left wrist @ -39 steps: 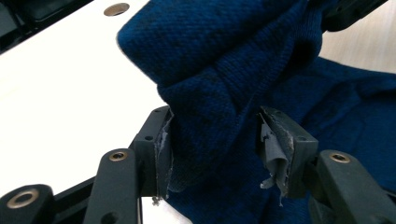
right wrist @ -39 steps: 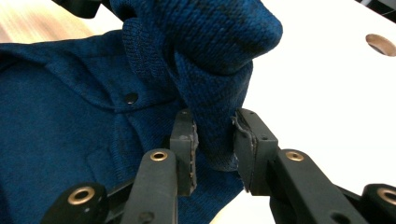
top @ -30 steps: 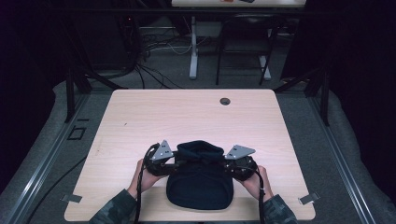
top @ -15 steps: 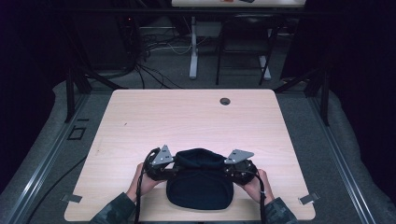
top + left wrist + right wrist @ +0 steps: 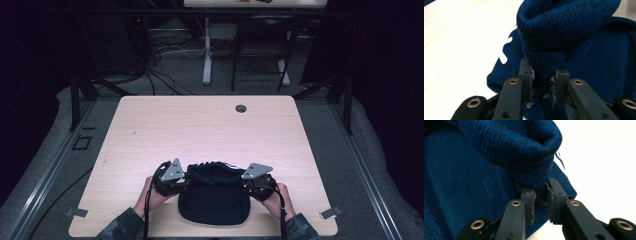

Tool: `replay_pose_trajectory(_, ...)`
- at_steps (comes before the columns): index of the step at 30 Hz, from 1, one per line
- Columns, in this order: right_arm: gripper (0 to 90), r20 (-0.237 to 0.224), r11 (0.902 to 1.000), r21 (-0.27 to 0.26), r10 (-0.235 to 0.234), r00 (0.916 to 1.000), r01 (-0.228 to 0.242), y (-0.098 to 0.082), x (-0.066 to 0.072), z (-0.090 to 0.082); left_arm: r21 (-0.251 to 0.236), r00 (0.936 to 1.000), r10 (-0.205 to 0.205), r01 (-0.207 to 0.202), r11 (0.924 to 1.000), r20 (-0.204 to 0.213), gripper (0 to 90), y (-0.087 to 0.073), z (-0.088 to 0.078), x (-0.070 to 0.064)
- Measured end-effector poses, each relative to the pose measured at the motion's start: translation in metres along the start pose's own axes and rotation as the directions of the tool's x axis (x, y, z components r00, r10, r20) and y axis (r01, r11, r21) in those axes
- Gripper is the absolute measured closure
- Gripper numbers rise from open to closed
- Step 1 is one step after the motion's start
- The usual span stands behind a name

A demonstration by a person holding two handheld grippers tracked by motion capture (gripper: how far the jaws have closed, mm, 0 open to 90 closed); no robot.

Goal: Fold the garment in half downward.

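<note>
High view: a dark blue knitted garment (image 5: 214,197) lies at the near edge of the desk (image 5: 200,130), with the left gripper (image 5: 186,181) at its left side and the right gripper (image 5: 246,181) at its right side. Left gripper view: the fingers (image 5: 526,75), which have just been closing, are clamped on a bunched fold of the garment's ribbed edge. Right gripper view: the fingers (image 5: 554,195), likewise just closing, pinch the ribbed edge on the opposite side.

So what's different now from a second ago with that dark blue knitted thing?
Both grippers' jaws have just been closing: the left gripper and right gripper now pinch folds of the blue knit garment. Hands, garment and table stayed about where they were.
</note>
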State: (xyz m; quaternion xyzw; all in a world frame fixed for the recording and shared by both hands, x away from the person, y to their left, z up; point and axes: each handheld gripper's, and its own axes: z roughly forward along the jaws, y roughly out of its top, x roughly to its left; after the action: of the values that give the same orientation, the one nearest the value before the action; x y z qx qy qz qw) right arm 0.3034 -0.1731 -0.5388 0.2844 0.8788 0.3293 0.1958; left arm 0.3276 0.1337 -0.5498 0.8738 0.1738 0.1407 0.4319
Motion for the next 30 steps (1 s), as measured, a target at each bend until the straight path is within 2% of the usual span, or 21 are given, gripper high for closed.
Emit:
replay_pose_trajectory(5, 77.4, -0.008, 0.9999, 0.009, 0.005, 1.0, -0.005, -0.003, -0.001, 0.0, 0.012, 0.9997, 0.009, -0.009, 0.9999, 0.021, 74.2, -0.002, 0.0, -0.002)
replay_pose_trajectory(10, 77.5, -0.024, 0.9995, 0.032, -0.009, 0.9997, 0.009, -0.006, -0.001, 0.002, 0.017, 0.9992, 0.014, -0.015, 0.9997, 0.037, 73.3, -0.003, -0.001, -0.004)
replay_pose_trajectory(17, 77.4, -0.049, 0.9982, 0.06, -0.006, 0.9988, 0.009, -0.01, -0.002, 0.006, 0.053, 0.9953, 0.037, -0.042, 0.9978, 0.09, 71.3, -0.006, 0.002, -0.008)
replay_pose_trajectory(20, 76.7, -0.057, 0.9971, 0.075, -0.008, 0.9983, 0.012, -0.011, -0.001, 0.007, 0.07, 0.9933, 0.024, -0.032, 0.997, 0.113, 67.0, -0.007, 0.002, -0.008)
replay_pose_trajectory(22, 75.3, -0.067, 0.9958, 0.091, -0.006, 0.9977, 0.013, -0.013, -0.001, 0.008, 0.073, 0.9914, 0.01, -0.02, 0.9971, 0.131, 60.9, -0.008, 0.001, -0.007)
replay_pose_trajectory(23, 74.9, -0.064, 0.9956, 0.093, -0.008, 0.9979, 0.014, -0.013, -0.001, 0.008, 0.073, 0.9896, -0.011, 0.0, 0.9973, 0.144, 58.8, -0.009, 0.0, -0.006)
replay_pose_trajectory(30, 74.5, -0.07, 0.9954, 0.094, -0.01, 0.9975, 0.017, -0.015, 0.0, 0.008, 0.087, 0.9876, -0.043, 0.03, 0.9958, 0.151, 49.7, -0.011, -0.011, -0.001)
